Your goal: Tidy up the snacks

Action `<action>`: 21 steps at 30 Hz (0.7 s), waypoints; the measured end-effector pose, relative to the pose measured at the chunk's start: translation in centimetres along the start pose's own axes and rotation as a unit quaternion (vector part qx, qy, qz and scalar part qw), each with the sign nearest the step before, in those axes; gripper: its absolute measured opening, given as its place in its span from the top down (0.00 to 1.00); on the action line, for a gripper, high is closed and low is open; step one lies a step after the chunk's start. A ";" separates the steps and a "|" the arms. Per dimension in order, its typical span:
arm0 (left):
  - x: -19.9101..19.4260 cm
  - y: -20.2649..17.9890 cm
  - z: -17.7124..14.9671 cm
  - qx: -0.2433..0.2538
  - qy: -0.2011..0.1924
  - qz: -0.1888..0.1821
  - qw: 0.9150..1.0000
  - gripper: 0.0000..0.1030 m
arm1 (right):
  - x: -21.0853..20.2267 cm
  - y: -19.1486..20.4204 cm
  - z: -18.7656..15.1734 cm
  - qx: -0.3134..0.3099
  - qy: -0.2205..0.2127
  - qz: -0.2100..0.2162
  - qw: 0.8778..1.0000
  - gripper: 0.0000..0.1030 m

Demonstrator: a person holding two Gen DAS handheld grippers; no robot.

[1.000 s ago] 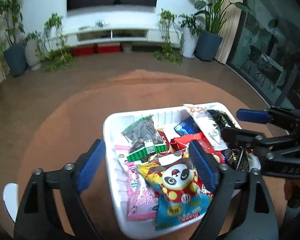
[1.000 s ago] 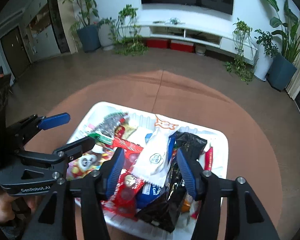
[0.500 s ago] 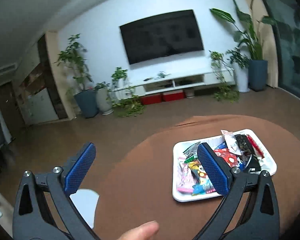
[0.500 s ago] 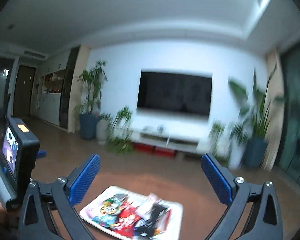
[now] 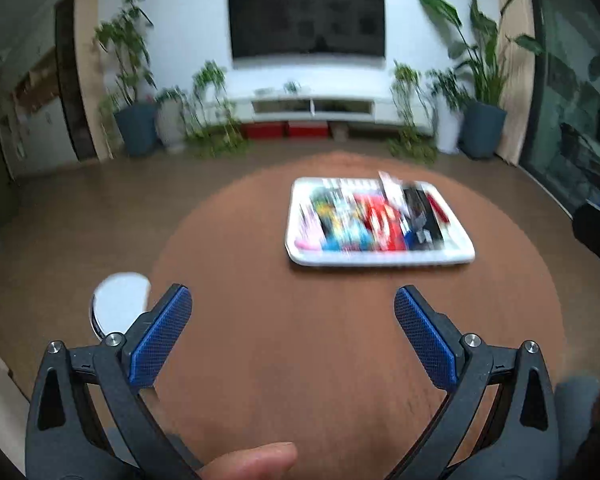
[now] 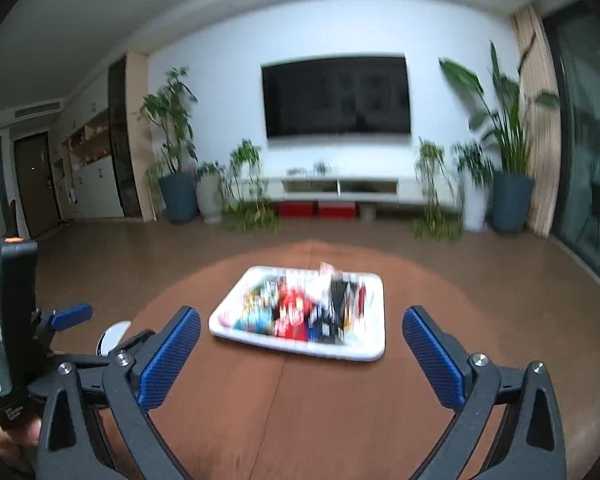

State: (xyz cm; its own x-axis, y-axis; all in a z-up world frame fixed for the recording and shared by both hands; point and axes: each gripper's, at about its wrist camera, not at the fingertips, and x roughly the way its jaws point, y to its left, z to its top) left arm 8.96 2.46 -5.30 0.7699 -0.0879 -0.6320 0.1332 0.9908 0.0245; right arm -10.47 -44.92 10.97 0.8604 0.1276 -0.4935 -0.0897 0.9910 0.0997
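Hovering wide apart, empty: left tongs (image 5: 292, 320), right tongs (image 6: 300, 338); snack tray (image 6: 374, 346) well ahead on round table (image 5: 320, 380)

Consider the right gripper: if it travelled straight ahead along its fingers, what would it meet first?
Most likely the white tray of snack packets. The open right gripper points at it across the bare brown tabletop. Blur leaves height and depth uncertain, so it might pass just over the pile.

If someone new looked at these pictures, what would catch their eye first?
Most likely the white tray heaped with colourful snack packets, sitting mid-table on the round brown table. Both the left gripper and right gripper hang open and empty well short of it. Behind, a large dark TV fills the white wall, flanked by potted plants.
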 end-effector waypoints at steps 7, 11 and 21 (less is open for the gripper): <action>0.6 -1.3 -3.9 -0.001 0.039 -0.019 0.999 0.00 | 0.4 -1.3 -2.7 0.038 0.055 -0.043 0.997 0.00; 0.6 -1.9 -3.2 0.006 0.045 -0.017 0.999 0.00 | 1.0 -2.2 -3.5 0.060 0.089 -0.077 0.991 0.00; 1.7 -1.5 -2.3 0.007 0.059 -0.010 0.998 0.00 | 1.9 -2.0 -4.6 0.053 0.121 -0.084 0.988 0.00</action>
State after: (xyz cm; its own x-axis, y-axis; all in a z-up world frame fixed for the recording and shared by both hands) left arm 8.60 1.08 -8.19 0.6886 -0.0946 -0.7190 0.1575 0.9873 0.0209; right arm -10.98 -46.46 5.86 0.7127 -0.0202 -0.7012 0.1085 0.9907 0.0818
